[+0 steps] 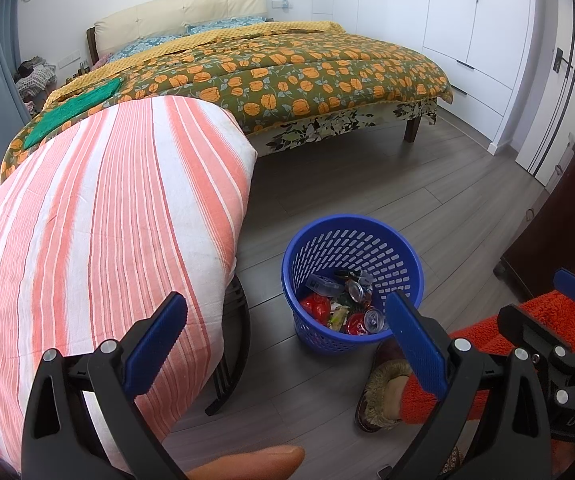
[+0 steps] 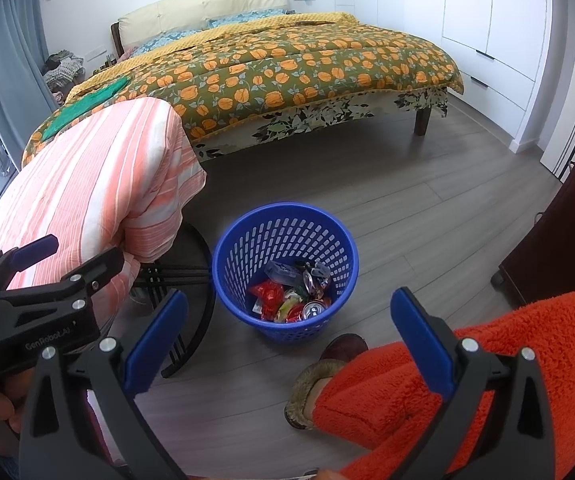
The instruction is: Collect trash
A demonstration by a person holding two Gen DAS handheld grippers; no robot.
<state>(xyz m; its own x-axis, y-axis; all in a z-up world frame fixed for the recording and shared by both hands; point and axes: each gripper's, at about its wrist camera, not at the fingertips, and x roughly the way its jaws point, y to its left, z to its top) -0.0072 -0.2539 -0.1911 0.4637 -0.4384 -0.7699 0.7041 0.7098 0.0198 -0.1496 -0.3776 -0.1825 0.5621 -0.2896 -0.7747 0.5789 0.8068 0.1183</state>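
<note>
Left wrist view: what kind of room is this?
A home bedroom, most likely: a made bed with a padded headboard, white built-in wardrobes, and a blue trash basket on the wood floor.

One blue basket, two drink cans, one bed, two tongs

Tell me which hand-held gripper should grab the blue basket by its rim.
Probably right. The right hand-held gripper is open and lined up with the blue basket; the left hand-held gripper, also open, sits nearer the striped cloth.
</note>
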